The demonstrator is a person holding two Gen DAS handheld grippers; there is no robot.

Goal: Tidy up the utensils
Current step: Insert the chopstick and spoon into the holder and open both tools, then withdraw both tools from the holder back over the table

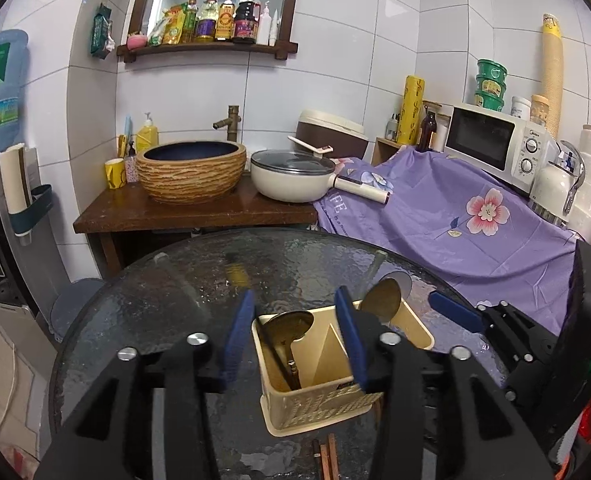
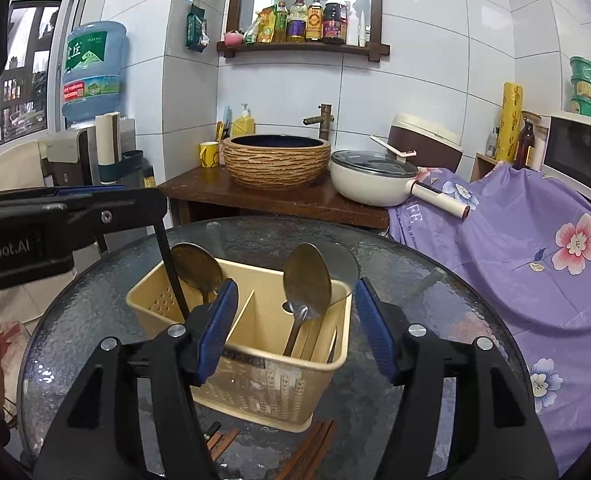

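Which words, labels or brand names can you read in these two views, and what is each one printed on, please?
"nRobot.AI", cut off at the frame edge: left gripper body.
"FE", end of a larger word: purple floral cloth.
Two large Chinese characters, second "丘": water jug label.
Microwave brand, shelf bottle labels, cloth's smaller script: too small or blurred.

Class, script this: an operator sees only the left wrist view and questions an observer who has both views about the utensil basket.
Operator: The right compartment is blocked here. What's inside?
Observer: One spoon, bowl up, handle down inside the basket.
Operator: Is the right gripper holding anything?
Observer: No. The right gripper is open, pads touching nothing.
Operator: I see one chopsticks bunch. More?
Observer: Yes, a second bunch of chopsticks lies on the table.
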